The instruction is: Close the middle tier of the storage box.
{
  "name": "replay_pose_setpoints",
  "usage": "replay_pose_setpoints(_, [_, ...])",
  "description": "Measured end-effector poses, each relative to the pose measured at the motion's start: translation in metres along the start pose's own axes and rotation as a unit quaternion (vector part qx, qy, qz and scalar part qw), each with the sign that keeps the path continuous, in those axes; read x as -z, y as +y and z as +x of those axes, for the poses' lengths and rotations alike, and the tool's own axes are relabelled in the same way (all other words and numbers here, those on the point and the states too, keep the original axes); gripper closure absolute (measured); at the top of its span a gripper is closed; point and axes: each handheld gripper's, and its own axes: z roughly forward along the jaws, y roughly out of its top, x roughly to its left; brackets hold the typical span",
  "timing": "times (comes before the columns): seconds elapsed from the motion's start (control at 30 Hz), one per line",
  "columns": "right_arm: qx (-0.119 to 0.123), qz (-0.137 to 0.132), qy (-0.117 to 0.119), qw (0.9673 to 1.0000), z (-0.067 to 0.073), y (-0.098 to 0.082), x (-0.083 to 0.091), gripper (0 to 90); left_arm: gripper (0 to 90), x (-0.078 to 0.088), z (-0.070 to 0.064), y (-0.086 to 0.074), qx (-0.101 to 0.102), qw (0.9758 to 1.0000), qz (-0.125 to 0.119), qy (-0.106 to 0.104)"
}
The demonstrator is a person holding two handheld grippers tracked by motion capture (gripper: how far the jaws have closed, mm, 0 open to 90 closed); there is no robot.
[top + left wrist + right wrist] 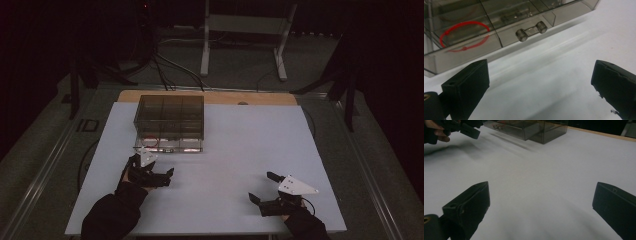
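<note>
Nearest the high camera: two dark sleeves rising from the bottom edge, each hand gripping a set of tongs over a white tabletop (pixel 225 150).

Left tongs (pixel 159 176) low at the left, just in front of a smoky clear drawer box (pixel 170 117); jaws wide apart, released, grasping nothing. Grey three-cornered plate on top, tilted toward the box. Seen along the left tongs (pixel 539 85): black jaws spread far to either side, bare white surface between them, no contact with the box.

Box standing at the back left of the tabletop, near the wooden strip (pixel 210 96) along the far edge. Several compartments, divided by clear walls. Bottom drawer (pixel 170 145) pulled out a little toward the person, sitting proud of the front. Small clear bar handle (pixel 531 31) with two round knobs on the drawer front, pointing at the left tongs, close but apart. Red loop (pixel 464 33) lying inside the compartment to the left of that handle; kind of object not clear through the tinted wall.

Right tongs (pixel 264 187) low at the right, well apart from the box, jaws likewise spread and released. Seen along the right tongs (pixel 540 207): plain white surface between the jaws, box (pixel 534 128) far off at the top, left tongs (pixel 461 127) at the upper left corner.

Beyond the tabletop: dim floor, cables (pixel 165 65), legs of a pale frame (pixel 245 40).
</note>
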Motion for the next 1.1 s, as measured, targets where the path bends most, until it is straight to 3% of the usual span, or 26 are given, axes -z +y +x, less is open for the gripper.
replay_pose_setpoints(0.23, [0.0, 0.003, -0.002, 1.0, -0.0015, -0.0005, -0.0013, 1.3, 8.5, -0.0017, -0.0005, 0.0, -0.01, 0.9999, -0.006, 0.012])
replay_pose_setpoints(0.33, [0.0, 0.003, -0.001, 1.0, -0.0013, -0.0004, -0.0016, 1.3, 17.0, -0.0027, 0.002, -0.0021, -0.011, 0.9999, -0.003, 0.007])
replay_pose_setpoints(0.53, [0.002, 0.005, 0.001, 1.0, -0.0004, -0.0003, -0.0038, 1.2, 17.4, -0.0013, 0.005, -0.0025, 0.0, 1.0, 0.003, -0.002])
replay_pose_setpoints(0.77, [0.002, 0.005, 0.003, 1.0, -0.0008, 0.0, -0.0051, 1.3, 36.0, 0.0008, 0.0057, -0.0005, -0.004, 0.9999, -0.005, -0.009])
replay_pose_setpoints(0.87, [0.003, 0.005, 0.004, 1.0, -0.0011, -0.0003, -0.0052, 1.3, 36.1, 0.0006, 0.0058, -0.0002, -0.001, 1.0, -0.005, -0.004])
replay_pose_setpoints(1.1, [0.003, 0.004, 0.003, 1.0, 0.0003, -0.0002, -0.0031, 1.3, 53.2, 0.0008, 0.0028, 0.0005, -0.011, 0.9999, -0.005, 0.005])
